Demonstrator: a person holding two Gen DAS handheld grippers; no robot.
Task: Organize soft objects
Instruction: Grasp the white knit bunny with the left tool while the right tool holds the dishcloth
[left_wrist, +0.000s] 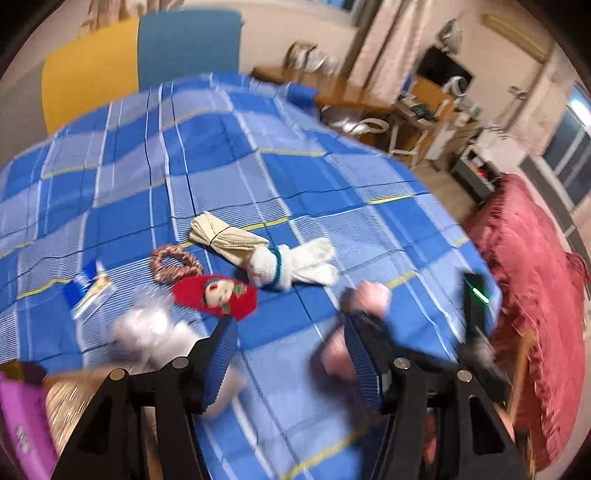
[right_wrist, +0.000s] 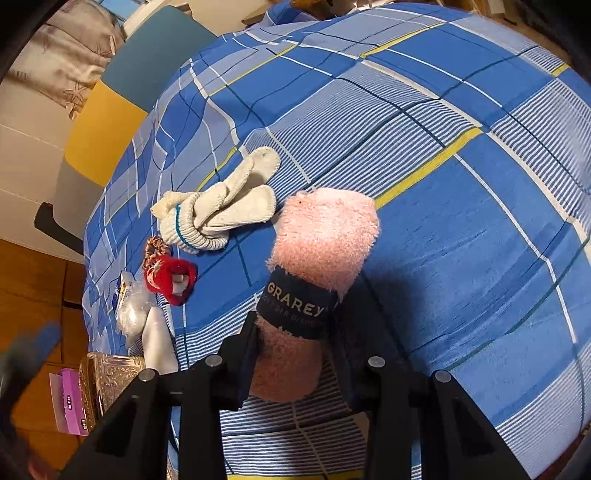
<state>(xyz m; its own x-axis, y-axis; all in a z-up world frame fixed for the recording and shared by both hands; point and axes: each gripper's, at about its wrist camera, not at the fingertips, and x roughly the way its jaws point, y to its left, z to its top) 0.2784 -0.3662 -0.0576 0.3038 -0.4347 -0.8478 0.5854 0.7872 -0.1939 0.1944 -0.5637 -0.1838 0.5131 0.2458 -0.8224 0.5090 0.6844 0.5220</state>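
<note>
While the right gripper clamps the rolled pink towel low over the blue plaid bedsheet, set it beside the white socks. The left gripper gapes empty; steer clear of it.

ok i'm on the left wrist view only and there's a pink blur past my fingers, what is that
observer: a rolled pink fluffy towel, clamped between the fingers of the right gripper
operator: anything on it
observer: a dark band around its middle reads GRAREY
operator: which way does it lie
observer: lengthwise away from the fingers, with its far end close to the toes of the white sock bundle
</note>
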